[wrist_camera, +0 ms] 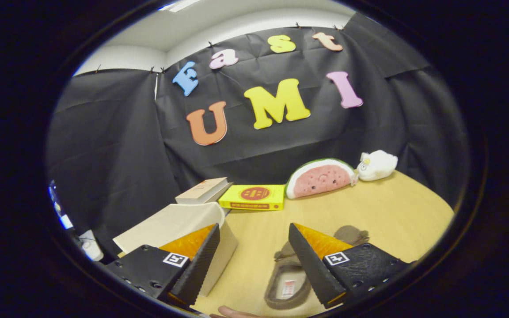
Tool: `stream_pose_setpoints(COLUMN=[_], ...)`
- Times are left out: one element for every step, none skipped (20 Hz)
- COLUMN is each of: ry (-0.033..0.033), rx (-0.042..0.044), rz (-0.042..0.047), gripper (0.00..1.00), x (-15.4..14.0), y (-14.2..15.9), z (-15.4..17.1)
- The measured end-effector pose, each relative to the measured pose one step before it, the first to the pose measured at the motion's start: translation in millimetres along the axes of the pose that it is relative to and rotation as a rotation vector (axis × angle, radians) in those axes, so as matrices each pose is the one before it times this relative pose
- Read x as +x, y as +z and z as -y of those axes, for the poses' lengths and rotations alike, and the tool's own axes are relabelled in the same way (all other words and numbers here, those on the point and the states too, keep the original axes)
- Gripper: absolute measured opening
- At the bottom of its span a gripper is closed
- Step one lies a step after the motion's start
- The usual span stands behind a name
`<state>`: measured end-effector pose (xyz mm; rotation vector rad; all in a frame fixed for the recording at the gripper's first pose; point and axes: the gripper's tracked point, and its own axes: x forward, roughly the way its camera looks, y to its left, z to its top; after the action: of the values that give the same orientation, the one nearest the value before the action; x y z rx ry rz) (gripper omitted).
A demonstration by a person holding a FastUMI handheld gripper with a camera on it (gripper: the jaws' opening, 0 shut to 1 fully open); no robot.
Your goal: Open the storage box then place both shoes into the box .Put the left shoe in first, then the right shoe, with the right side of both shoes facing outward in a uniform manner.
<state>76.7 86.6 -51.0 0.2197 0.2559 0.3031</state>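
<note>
My gripper (254, 236) hovers open above the wooden table (391, 212), with nothing between its fingers. A cream storage box (170, 225) with its lid shut lies under and just beyond the left finger (199, 260). A brown slipper (287, 282) lies on the table beneath the right finger (312, 260), opening upward, partly hidden by it. A second brown shoe (351, 234) peeks out just beyond the right finger, mostly covered.
Beyond the box lie a pale book (203, 191) and a yellow book (253, 197). A watermelon-slice plush (320, 177) and a white plush toy (377, 165) sit at the table's far side. A fingertip (232, 312) shows at the near edge.
</note>
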Motion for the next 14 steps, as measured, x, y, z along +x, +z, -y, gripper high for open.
stream_pose_setpoints(ry=[0.03792,0.03675,0.03193,0.03647,0.04028,0.03916,0.03159,0.02126,0.01877,0.00754,0.02138,0.02156,0.01178,0.01958], rx=[0.0318,0.03391,0.03758,0.03577,0.03606,0.03046,0.02775,0.02665,0.01985,0.01119,0.00594,0.01431,0.01965,0.02254], rz=[-0.03635,-0.0242,-0.02281,-0.01846,-0.0174,-0.02138,-0.02371,-0.02178,-0.01707,-0.02522,-0.0213,-0.01642,-0.01411,-0.01105], gripper=[0.96,0.96,0.96,0.96,0.96,0.95,0.95,0.95,0.95,0.96,0.96,0.96,0.96,0.96], x=[8.01,8.25,7.61,7.92,7.53,7.15,7.32,5.53,5.13,5.92,5.99,2.75,3.64,3.36], y=[-6.12,-3.61,-3.85,-2.76,-4.19,-3.58,-5.8,-6.31,-4.35,-6.69,-5.37,-1.93,0.06,1.02], z=[-6.66,-6.51,-4.69,-5.32,-7.14,-6.27,-4.99,-1.78,-1.52,-0.15,-4.23,-3.17,-0.75,-2.27])
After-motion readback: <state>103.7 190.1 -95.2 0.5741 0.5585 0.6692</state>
